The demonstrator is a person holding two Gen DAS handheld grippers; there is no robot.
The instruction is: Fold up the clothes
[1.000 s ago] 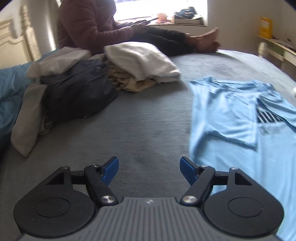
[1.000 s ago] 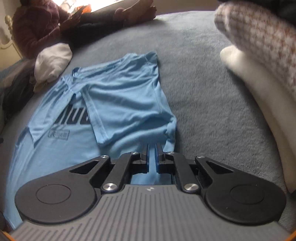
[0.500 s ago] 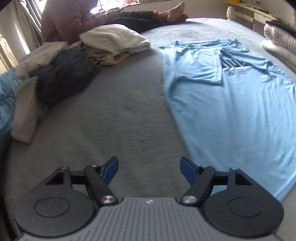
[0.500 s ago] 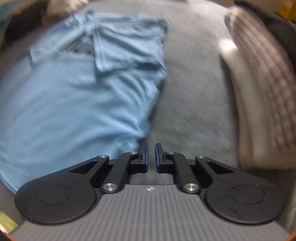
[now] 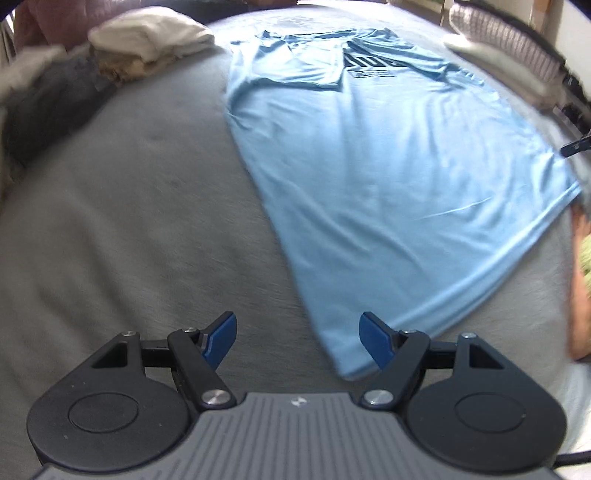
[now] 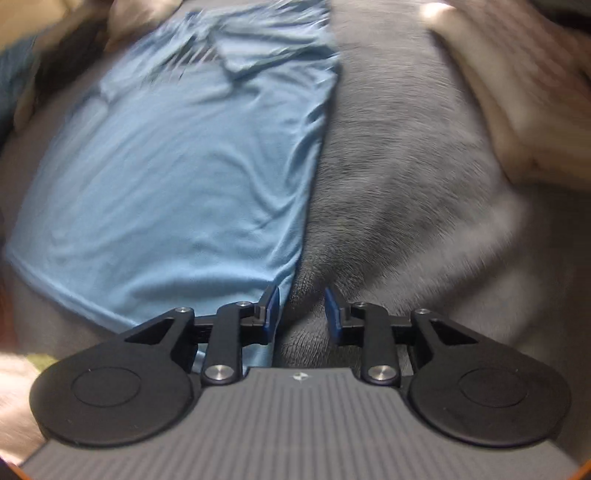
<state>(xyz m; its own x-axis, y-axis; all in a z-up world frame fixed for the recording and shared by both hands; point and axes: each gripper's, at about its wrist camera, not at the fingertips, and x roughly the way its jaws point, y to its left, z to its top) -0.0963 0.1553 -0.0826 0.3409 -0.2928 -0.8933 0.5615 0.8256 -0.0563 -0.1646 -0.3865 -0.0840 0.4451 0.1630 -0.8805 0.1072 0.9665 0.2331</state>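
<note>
Now we hold our left gripper [image 5: 297, 338] wide open and empty beside the blue T-shirt [image 5: 384, 177]; our right gripper [image 6: 301, 312], partly open, grips nothing at its hem corner.

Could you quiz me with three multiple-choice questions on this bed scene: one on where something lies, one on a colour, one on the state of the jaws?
1. Where does the light blue cotton T-shirt lie?
A. Flat on the grey bed cover
B. Atop the clothes pile
C. On the floor

2. What colour is the top folded garment of the pile beyond the shirt?
A. Red
B. White
C. Green

3. How do the left gripper jaws stand?
A. Shut on the shirt
B. Shut on nothing
C. Wide open

Answers: 1 A, the shirt is spread on the cover. 2 B, the top piece is white. 3 C, a wide gap shows between the blue pads, which hold nothing.
</note>
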